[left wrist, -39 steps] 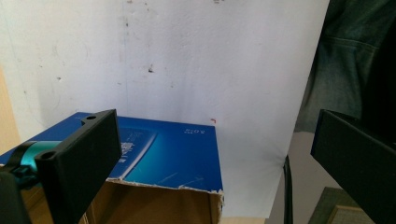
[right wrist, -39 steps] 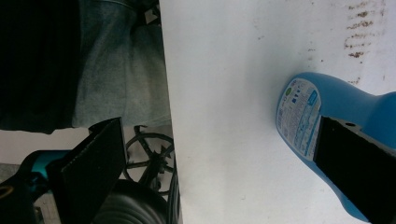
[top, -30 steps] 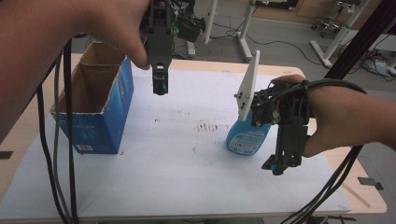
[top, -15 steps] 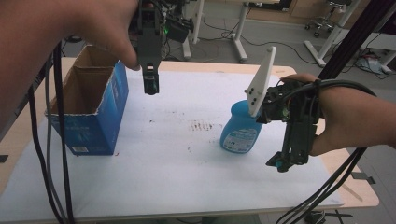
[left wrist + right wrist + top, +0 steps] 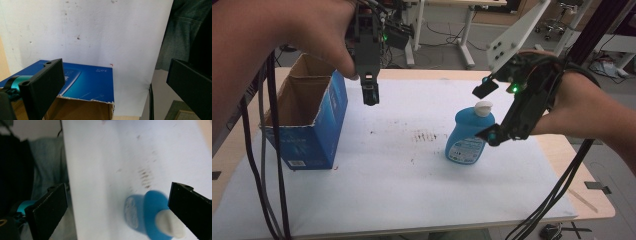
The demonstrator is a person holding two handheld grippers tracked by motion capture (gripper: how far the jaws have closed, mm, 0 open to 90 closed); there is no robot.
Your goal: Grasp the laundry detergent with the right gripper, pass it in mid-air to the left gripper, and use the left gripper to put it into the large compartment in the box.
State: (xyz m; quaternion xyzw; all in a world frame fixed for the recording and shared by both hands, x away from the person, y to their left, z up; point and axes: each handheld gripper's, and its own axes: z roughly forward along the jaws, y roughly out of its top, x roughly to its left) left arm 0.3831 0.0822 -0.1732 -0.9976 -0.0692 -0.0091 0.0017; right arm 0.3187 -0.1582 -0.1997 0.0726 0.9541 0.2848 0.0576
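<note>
Bottle [image 5: 469,135]: blue, white cap, upright on the white sheet [image 5: 412,190], at about 3 o'clock from the sheet's middle. Same spot as a second ago, or very near it. Looked tipped over a bit then; straight now.

Right gripper [image 5: 488,112]: up high at 3 o'clock, held in a hand [image 5: 577,107]. Jaws wide apart, gripping nothing. One jaw tip above the cap, the other by the bottle's side at 3 o'clock of it. Can't tell if either tip touches. A second ago hung lower, pointing down, just beside the bottle on its 3 o'clock side. Since then lifted, turned, and opened around the bottle's top.

From the right gripper view: gripper [image 5: 117,187] spread wide, bottle [image 5: 147,212] blurry, between the jaws but close to the right-hand one.

Left gripper [image 5: 370,95]: in the air at about 11 o'clock, pointing down. Slid a little toward 9 o'clock since a second ago, now closer to the box [image 5: 312,130]. From its own view, gripper [image 5: 113,65] also wide apart and holding nothing, with the box [image 5: 85,80] corner and the sheet below.

Box: blue outside, brown inside, open on top, resting at 9 o'clock. No change there.
</note>
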